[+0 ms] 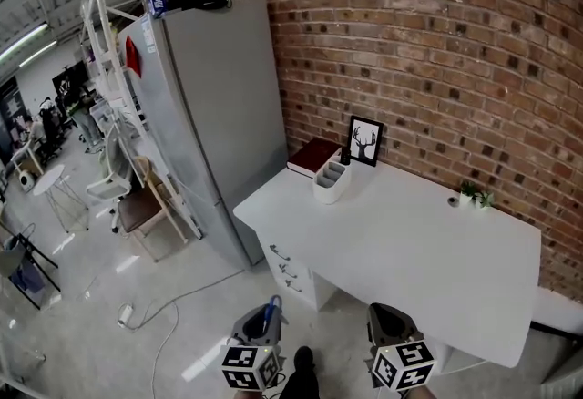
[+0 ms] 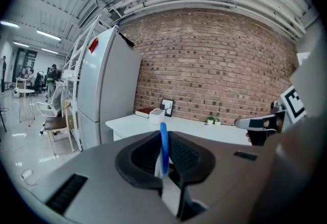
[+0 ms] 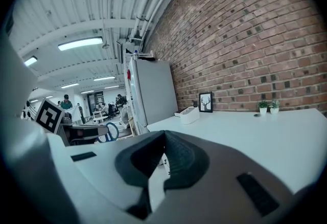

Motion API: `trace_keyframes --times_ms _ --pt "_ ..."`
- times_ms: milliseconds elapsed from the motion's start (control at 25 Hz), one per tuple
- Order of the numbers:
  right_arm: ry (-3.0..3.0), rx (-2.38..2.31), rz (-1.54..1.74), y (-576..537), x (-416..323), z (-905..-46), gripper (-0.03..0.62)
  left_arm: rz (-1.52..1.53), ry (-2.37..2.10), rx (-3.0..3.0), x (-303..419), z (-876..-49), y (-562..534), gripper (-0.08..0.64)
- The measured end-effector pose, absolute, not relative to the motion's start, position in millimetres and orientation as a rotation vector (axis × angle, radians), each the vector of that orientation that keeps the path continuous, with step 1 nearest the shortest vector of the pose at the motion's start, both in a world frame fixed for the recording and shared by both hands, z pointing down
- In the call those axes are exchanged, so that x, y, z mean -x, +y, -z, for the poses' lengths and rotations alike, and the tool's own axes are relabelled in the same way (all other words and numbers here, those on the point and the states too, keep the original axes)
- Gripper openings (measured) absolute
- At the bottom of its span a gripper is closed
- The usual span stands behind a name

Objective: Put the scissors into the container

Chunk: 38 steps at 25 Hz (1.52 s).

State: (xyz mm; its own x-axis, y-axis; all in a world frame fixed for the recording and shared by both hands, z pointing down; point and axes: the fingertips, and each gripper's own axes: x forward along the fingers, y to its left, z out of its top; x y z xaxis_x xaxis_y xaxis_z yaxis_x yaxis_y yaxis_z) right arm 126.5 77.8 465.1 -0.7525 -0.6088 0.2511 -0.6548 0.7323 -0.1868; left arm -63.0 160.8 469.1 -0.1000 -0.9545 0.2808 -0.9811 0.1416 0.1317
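Observation:
My left gripper [image 1: 263,322] is shut on a pair of blue-handled scissors [image 1: 271,312], low in the head view and short of the desk. In the left gripper view the blue handle [image 2: 164,147] stands upright between the closed jaws of the left gripper [image 2: 164,138]. The white container [image 1: 332,180] stands at the desk's far left corner, far from both grippers; it also shows as the container [image 2: 157,115] and the container [image 3: 189,114]. My right gripper [image 1: 390,324] hangs beside the left one, and the right gripper [image 3: 164,141] has its jaws shut with nothing in them.
A white desk [image 1: 428,260] runs along a brick wall. On it are a red book [image 1: 312,155], a framed deer picture [image 1: 365,140] and a small plant [image 1: 475,196]. A grey fridge [image 1: 205,124] stands left of the desk, and a cable [image 1: 155,311] lies on the floor.

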Motion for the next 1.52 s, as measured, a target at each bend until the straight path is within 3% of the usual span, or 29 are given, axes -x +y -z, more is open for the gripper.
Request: trace_keyframes --times_ms 840,1520 --pt "-2.679 -1.198 -0.434 -109.0 24.8 -462.7 0.0 -0.109 -1.998 -2.061 216.4 -452.7 -49.3 0.041" --pt "-2.591 -1.321 -0.504 -188.9 34.9 -478.4 0.0 -0.138 -1.917 -2.148 240.7 -451.6 -160.3 0.041"
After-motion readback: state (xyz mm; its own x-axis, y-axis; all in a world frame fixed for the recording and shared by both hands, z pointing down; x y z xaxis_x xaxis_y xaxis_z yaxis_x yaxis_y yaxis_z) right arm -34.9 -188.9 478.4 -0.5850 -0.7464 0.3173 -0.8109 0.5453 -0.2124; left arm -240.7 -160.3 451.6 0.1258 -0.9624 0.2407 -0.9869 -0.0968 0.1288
